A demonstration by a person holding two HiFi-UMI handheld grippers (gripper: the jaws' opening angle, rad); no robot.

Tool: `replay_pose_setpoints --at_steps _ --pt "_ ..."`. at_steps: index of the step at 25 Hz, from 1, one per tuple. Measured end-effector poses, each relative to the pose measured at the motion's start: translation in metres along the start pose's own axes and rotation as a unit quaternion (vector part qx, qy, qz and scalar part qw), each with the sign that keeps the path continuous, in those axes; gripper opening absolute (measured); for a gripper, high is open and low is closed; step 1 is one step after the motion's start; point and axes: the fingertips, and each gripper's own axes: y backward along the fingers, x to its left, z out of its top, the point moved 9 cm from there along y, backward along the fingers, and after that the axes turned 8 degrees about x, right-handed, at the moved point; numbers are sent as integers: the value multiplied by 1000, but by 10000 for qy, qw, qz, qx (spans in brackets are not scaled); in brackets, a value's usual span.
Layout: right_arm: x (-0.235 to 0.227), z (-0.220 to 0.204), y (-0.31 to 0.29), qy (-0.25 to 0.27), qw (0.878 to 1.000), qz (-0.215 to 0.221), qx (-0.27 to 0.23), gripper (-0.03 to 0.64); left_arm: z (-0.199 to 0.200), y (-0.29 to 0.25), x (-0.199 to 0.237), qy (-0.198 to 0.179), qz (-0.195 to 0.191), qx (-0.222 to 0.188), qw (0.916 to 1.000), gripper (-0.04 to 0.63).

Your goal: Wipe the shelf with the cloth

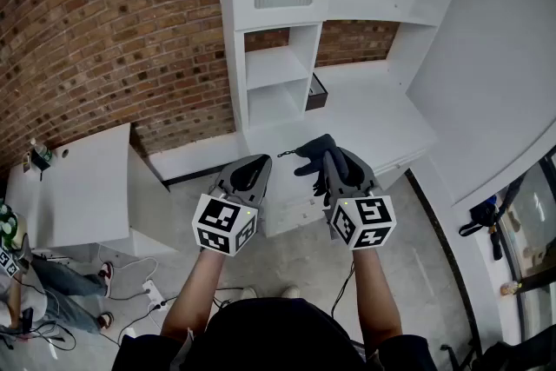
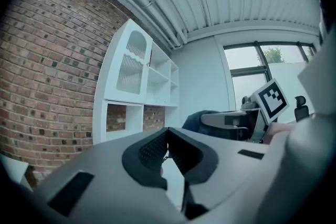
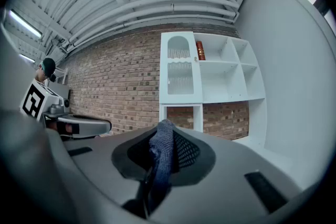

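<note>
Right tool [image 3: 165,134] round cloth [image 3: 159,157], seemingly upright

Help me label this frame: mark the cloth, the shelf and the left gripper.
cloth [image 3: 161,157], right gripper view, the fold pinched between the jaws.
shelf [image 1: 274,65], head view, the board of an open compartment.
left gripper [image 2: 167,132], left gripper view, where its shut jaw tips meet.
</note>
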Motion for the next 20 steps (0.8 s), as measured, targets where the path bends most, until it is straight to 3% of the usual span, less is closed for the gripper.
replay_pose_setpoints --at_steps 20 --pt "-59 -17 14 -257 9993 247 -108 66 -3 -44 -52 -23 131 47 9999 15"
